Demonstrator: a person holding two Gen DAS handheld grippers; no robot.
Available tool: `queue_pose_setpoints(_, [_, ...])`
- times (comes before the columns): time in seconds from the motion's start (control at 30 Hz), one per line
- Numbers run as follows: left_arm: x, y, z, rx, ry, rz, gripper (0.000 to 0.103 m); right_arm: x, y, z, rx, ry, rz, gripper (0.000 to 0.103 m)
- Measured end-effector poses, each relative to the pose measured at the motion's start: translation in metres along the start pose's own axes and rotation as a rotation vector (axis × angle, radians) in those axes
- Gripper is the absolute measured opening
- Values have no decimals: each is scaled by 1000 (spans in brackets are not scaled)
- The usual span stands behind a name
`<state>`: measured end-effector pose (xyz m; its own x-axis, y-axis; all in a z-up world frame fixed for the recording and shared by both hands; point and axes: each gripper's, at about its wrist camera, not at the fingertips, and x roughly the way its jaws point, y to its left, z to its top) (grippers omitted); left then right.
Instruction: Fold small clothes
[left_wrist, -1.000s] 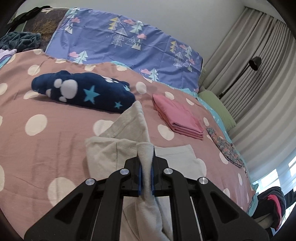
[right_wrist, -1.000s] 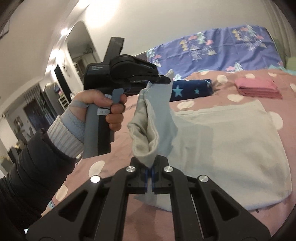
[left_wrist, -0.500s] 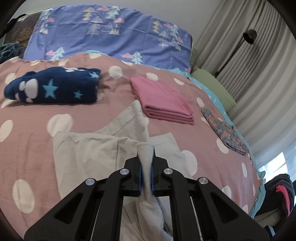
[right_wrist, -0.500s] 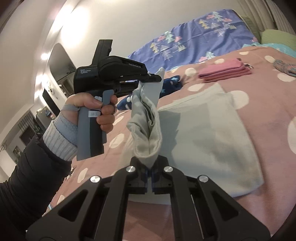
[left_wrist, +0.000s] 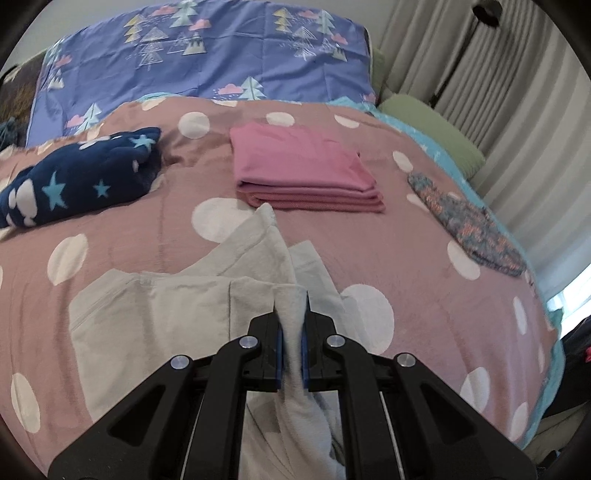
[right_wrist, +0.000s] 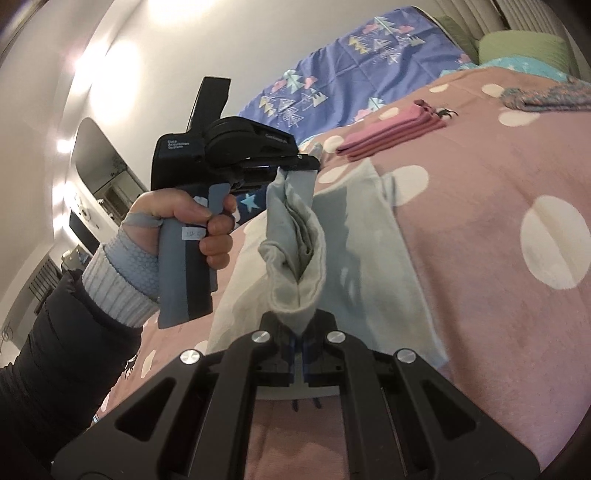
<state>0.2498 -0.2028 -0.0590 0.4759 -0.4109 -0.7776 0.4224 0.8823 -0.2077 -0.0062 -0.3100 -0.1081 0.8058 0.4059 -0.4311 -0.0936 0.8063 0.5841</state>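
A pale grey garment (left_wrist: 155, 310) lies partly spread on the pink polka-dot bedspread (left_wrist: 424, 236). My left gripper (left_wrist: 291, 325) is shut on a bunched edge of it, lifted off the bed. In the right wrist view that left gripper (right_wrist: 299, 168) is held by a hand (right_wrist: 184, 218), and the grey garment (right_wrist: 295, 236) hangs stretched between it and my right gripper (right_wrist: 298, 332), which is shut on the other end of the same edge. The rest of the cloth trails down onto the bed.
A folded pink garment (left_wrist: 303, 170) and a dark blue star-patterned bundle (left_wrist: 74, 181) lie beyond the grey one. A floral cloth (left_wrist: 465, 221) sits at the right edge. A blue tree-print pillow (left_wrist: 207, 62), a green cushion (left_wrist: 432, 129) and curtains (left_wrist: 517, 110) stand behind.
Both grippers have carried the lifted grey edge across the bed and lower. The pink stack and blue bundle have shifted left and nearer in the left wrist view. More cloth lies flat.
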Motion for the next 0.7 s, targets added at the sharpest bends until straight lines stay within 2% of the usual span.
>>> queue_pose_setpoints(0.53, [44, -36, -5, 65, 54, 45, 8, 0, -26, -2, 76, -14, -24, 2])
queue_pose_setpoints(0.57, [46, -36, -6, 68, 60, 43, 11, 1, -28, -3, 82, -8, -28, 2])
queue_pose_setpoints(0.63, [43, -34, -7, 58, 52, 34, 29, 3, -33, -5, 102, 5, -32, 2])
queue_pose_setpoints(0.67, [33, -34, -8, 55, 29, 20, 44, 4, -37, -6, 119, 15, -29, 2])
queue_pose_setpoints(0.7, [24, -34, -9, 60, 4, 16, 54, 5, -41, -7, 133, 23, -24, 2])
